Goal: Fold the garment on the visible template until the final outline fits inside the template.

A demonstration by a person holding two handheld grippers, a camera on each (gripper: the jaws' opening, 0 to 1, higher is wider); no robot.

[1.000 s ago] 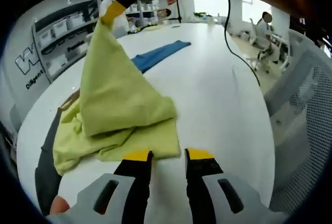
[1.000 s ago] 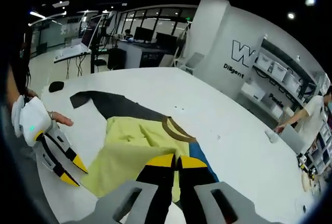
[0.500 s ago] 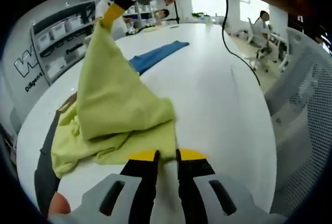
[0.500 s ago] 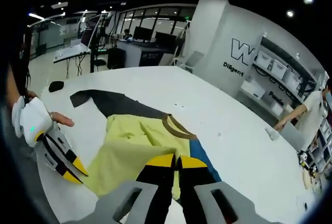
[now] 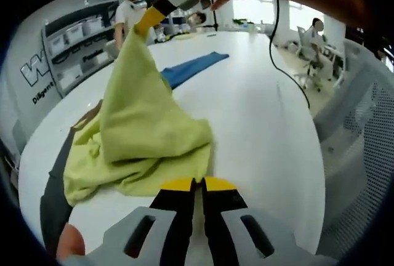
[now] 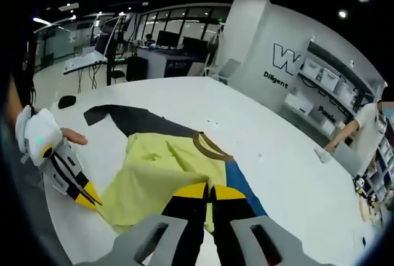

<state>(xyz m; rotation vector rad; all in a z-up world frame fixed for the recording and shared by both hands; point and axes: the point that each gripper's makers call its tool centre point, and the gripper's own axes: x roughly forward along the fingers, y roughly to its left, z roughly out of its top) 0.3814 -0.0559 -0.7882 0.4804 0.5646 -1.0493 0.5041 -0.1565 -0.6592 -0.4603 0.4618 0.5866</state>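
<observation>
White tabletop (image 5: 258,112) carries the work, in an open office with shelving and a wall logo behind.

1. Template (image 6: 132,121): a dark flat shape on the tabletop. In the right gripper view it runs out from under the garment toward the far left edge. A blue part (image 5: 188,68) lies beyond the garment.

2. Garment (image 5: 144,137): yellow-green, with a brown collar (image 6: 209,148). It lies bunched over the template. One part is lifted into a peak; the rest rests on the tabletop.

3. Right gripper (image 5: 149,18): the fingers are closed on the top of the lifted peak, above the tabletop. In its own view (image 6: 211,191) the yellow tips meet over the cloth.

4. Left gripper (image 5: 197,184): the fingers are closed, tips together at the near hem of the garment. Cloth appears to be pinched between them, but the fold hides the contact. In the right gripper view it (image 6: 91,195) sits at the garment's near left edge.

Step in hand, as judged: both corners of one side are gripped for a fold; the outline does not yet fit the template. The next move calls for carrying both held points across together, keeping the cloth taut, and laying it flat within the dark shape.

View differences: the left gripper view shows the height of the lifted peak and a cable (image 5: 277,44). The right gripper view shows the collar and the template's extent.
</observation>
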